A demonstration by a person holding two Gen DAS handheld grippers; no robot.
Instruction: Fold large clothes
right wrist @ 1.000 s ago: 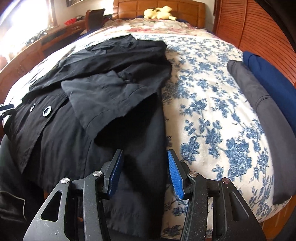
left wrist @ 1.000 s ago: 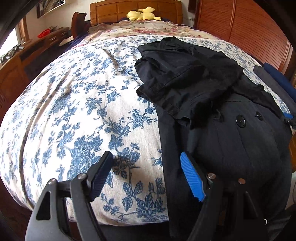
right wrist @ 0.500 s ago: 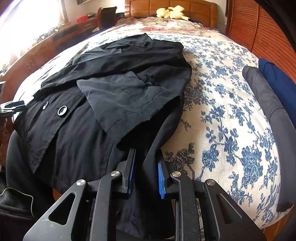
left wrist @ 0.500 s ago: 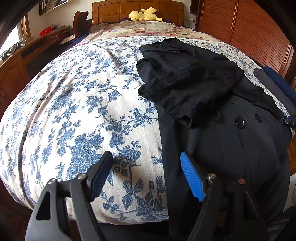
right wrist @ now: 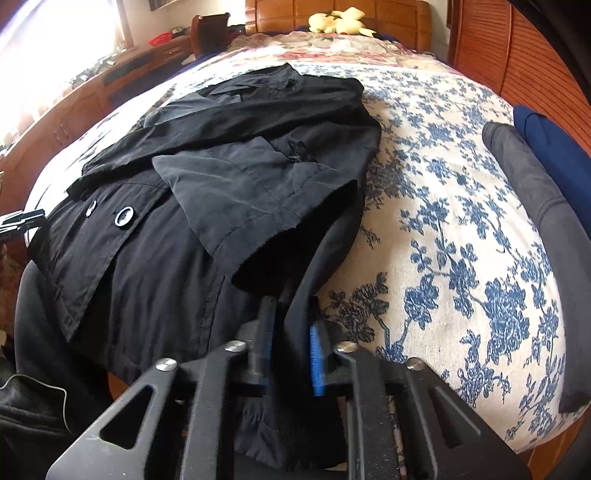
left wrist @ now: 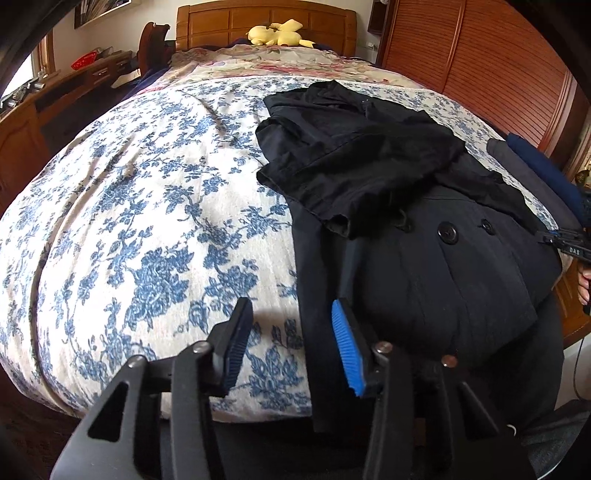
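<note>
A large black coat (left wrist: 424,258) with big buttons lies on the bed, both sleeves folded across its front; its hem hangs over the near edge. It fills the left of the right wrist view (right wrist: 177,229). My left gripper (left wrist: 291,343) is open, straddling the coat's left hem edge, one finger over the bedspread, the blue-padded one over the fabric. My right gripper (right wrist: 290,347) is shut on the coat's right hem edge, fabric pinched between the blue pads. The right gripper's tip shows at the far right of the left wrist view (left wrist: 569,243).
The bed has a blue floral bedspread (left wrist: 147,229). Folded grey (right wrist: 539,206) and navy (right wrist: 557,147) garments lie along its right side. A yellow plush toy (left wrist: 277,33) sits at the wooden headboard. Wooden wardrobe doors (left wrist: 480,66) stand right, a wooden desk (left wrist: 55,96) left.
My right gripper moved forward onto the coat's right hem edge and closed on it. My left gripper stayed open and narrowed somewhat at the left hem edge.
</note>
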